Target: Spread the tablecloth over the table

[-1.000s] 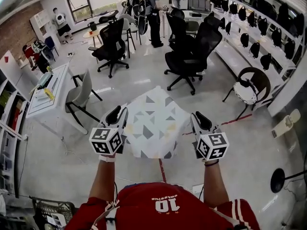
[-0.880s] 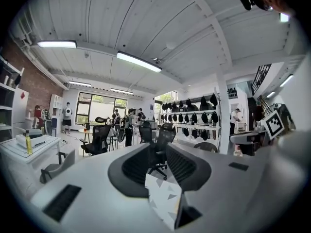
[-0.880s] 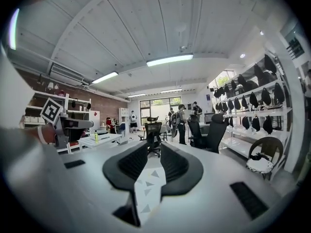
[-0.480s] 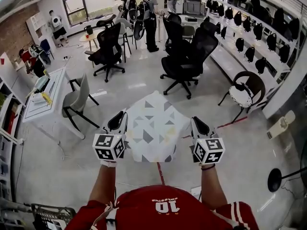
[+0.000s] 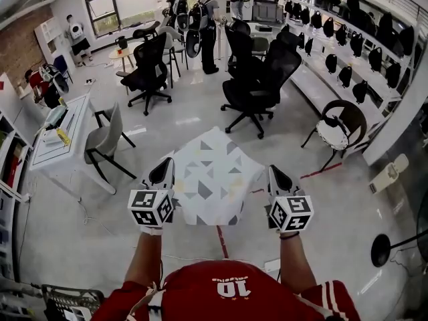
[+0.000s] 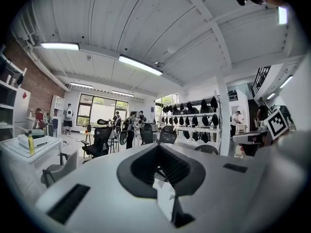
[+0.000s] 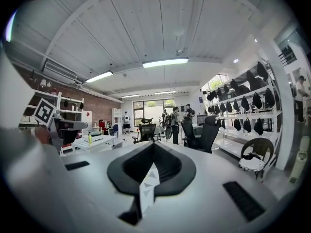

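Tablecloth: gripped at both near edges, spreading step in hand.
The patterned cloth lies flat between the tools, running toward 12 o'clock from the person. The left tool at its 8 o'clock edge has just been closing and now pinches cloth. The right tool at 4 o'clock is clamped on a cloth fold. No table shows beneath. Judged next: keep both grips, draw the cloth taut and lower it evenly.

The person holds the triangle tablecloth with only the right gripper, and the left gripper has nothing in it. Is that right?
Not quite. The left gripper isn't empty. The left gripper view shows its jaws have just closed on an edge of the tablecloth. The right gripper pinches it too, so both hold it.
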Motion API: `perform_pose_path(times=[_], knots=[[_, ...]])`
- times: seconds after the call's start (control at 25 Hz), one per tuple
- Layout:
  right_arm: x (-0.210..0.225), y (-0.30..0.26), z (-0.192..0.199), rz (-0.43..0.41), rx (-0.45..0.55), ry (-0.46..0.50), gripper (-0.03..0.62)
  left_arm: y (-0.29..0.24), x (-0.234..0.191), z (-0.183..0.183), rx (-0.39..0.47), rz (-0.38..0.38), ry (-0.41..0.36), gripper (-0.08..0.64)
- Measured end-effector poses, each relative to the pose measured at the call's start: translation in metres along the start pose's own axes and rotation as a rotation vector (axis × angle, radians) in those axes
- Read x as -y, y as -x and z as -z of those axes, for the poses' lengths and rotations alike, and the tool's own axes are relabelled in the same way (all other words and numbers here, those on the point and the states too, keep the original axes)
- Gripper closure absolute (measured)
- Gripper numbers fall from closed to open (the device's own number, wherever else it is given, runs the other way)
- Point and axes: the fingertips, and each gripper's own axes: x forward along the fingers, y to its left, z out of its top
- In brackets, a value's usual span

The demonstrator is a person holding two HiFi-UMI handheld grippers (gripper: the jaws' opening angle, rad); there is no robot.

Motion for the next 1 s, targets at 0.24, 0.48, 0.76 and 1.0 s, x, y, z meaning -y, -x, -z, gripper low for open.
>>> perform_pose_path(times=[0.24, 0.48, 0.76, 1.0], knots=[[-0.002, 0.004, 0.002, -0.005, -0.002, 0.002, 0.578, 0.004, 0.001, 0.002, -0.009, -0.003, -0.001, 0.551], [-0.004, 0.006, 0.001, -0.005, 0.004, -0.004, 0.578, 0.007, -0.002, 0.000, -0.010, -0.012, -0.006, 0.551], [-0.013, 0.004, 0.000, -0.007, 0.010, 0.010, 0.578, 0.009, -0.009, 0.001, -0.012, -0.014, -0.003, 0.551], [-0.019, 0.000, 0.003, -0.002, 0.005, 0.010, 0.578, 0.009, -0.014, 0.003, -0.012, -0.005, -0.005, 0.551]])
